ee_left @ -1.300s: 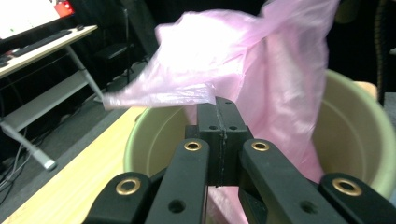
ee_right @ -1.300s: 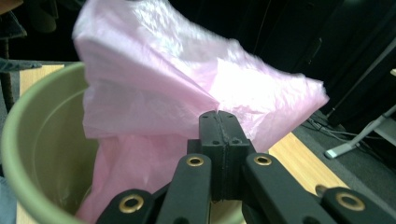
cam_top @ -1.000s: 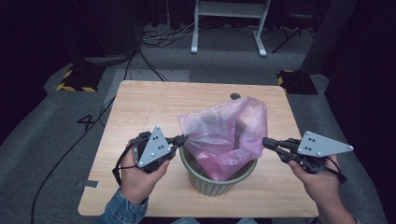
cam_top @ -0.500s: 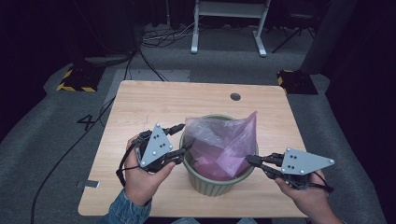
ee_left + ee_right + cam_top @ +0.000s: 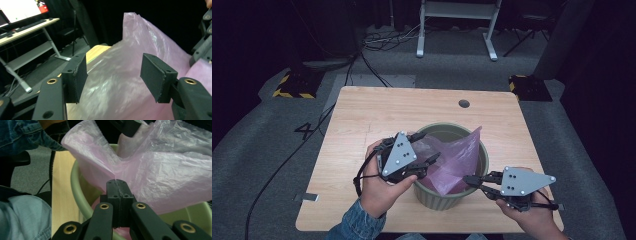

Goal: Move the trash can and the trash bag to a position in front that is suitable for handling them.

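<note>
The pink bag (image 5: 457, 162) has sunk into the green bin (image 5: 484, 160), low middle; left tongs (image 5: 429, 150) just opened wide, right tongs (image 5: 468, 179) pinch the bag.

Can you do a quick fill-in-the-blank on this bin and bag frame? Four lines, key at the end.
1. The pink plastic bag sits in a round ____ bin.
2. The right gripper is shut on the ____.
3. The left gripper has its jaws ____, with bag film between them, pads not pressing.
4. The bin stands on a ____ table.

Missing words: green; bag; open; wooden
</note>
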{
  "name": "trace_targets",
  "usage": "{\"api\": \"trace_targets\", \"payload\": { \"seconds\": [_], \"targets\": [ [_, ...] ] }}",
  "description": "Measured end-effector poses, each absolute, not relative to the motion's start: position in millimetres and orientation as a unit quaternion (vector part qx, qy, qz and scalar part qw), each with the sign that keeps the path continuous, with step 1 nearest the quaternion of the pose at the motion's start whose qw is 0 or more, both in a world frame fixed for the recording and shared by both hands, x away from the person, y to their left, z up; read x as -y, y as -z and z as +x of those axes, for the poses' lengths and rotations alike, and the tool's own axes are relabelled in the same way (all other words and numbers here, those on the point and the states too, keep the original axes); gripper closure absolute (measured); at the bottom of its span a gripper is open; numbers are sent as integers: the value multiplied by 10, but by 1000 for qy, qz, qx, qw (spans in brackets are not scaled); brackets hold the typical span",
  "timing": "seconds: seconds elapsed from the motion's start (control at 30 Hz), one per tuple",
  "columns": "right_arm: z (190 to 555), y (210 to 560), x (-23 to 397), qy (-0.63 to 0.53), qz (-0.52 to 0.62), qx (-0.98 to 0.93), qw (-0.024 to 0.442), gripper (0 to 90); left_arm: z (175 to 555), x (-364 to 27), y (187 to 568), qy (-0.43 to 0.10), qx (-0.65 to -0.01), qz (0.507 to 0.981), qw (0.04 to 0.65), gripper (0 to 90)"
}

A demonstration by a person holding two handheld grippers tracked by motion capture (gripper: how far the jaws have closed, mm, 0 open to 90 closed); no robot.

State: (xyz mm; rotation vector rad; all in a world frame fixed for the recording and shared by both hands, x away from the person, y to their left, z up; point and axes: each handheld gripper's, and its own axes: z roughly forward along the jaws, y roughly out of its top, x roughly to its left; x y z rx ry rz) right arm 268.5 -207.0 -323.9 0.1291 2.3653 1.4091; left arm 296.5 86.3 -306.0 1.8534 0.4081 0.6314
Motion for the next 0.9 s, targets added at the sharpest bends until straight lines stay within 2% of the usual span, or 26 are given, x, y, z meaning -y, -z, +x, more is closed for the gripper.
{"api": "trace_targets", "payload": {
  "seconds": [0.2, 0.27, 0.3, 0.37, 0.4, 0.5, 0.67, 0.73, 0.9],
  "targets": [
    [2677, 3254, 1996, -498, 36, -846, 185, 900, 2972, -739, 3051, -255, -157, 785, 542, 371],
    [2676, 3260, 1978, -498, 36, -847, 184, 900, 2967, -708, 3056, -247, -149, 789, 542, 399],
    [2676, 3262, 1968, -498, 36, -847, 182, 900, 2967, -700, 3059, -245, -143, 792, 541, 471],
    [2674, 3265, 1953, -498, 33, -847, 182, 900, 2964, -685, 3067, -234, -133, 798, 540, 560],
    [2672, 3266, 1947, -498, 33, -847, 182, 900, 2961, -686, 3068, -225, -128, 801, 539, 693],
    [2666, 3275, 1939, -498, 32, -848, 181, 900, 2955, -702, 3067, -221, -123, 806, 536, 898],
    [2658, 3288, 1972, -497, 34, -848, 179, 882, 2964, -781, 3048, -249, -132, 797, 535, 900],
    [2656, 3280, 2001, -498, 40, -849, 175, 822, 2965, -807, 3032, -259, -131, 792, 538, 900],
    [2686, 3164, 2123, -526, 72, -827, 185, 546, 2948, -827, 2987, -276, -124, 787, 537, 900]
  ]
}}
